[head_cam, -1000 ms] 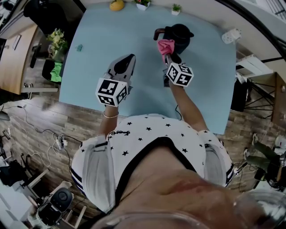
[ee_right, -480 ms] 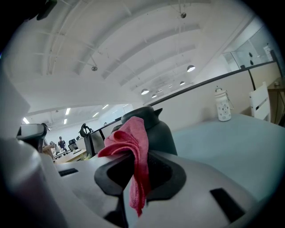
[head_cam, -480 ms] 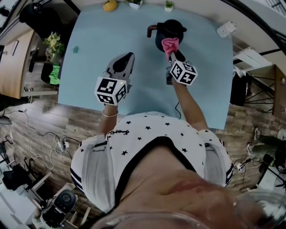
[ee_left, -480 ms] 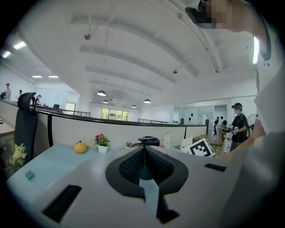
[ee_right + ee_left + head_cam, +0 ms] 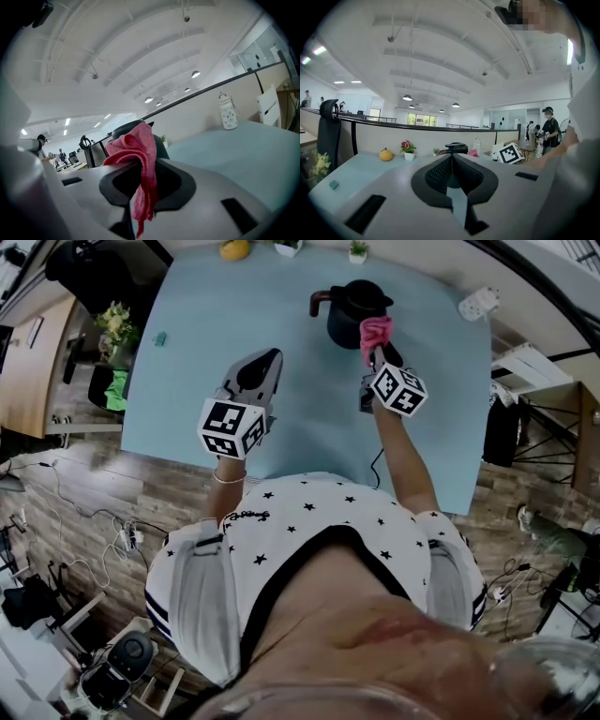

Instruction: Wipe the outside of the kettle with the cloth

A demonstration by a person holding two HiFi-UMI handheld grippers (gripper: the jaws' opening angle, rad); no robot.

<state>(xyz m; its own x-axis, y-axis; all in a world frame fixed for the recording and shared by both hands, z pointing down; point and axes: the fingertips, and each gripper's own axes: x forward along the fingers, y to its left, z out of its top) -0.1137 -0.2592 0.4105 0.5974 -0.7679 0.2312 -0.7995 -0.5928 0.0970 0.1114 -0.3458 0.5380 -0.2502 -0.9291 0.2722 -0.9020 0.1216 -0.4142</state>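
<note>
A black kettle stands upright at the far middle of the light blue table, its handle to the left. My right gripper is shut on a pink cloth, which presses against the kettle's right side. From the right gripper view the cloth bunches out of the jaws, with the kettle just behind it. My left gripper hovers over the table's near middle, left of the kettle, shut and holding nothing. The kettle's lid peeks over the left gripper's closed jaws.
Along the far edge sit an orange fruit and two small potted plants. A white jar stands far right in the right gripper view. A small teal thing lies near the table's left edge. A white power strip rests at the back right.
My right gripper has carried the pink cloth rightward around the kettle, from its front to its right side. The left gripper has stayed put.
</note>
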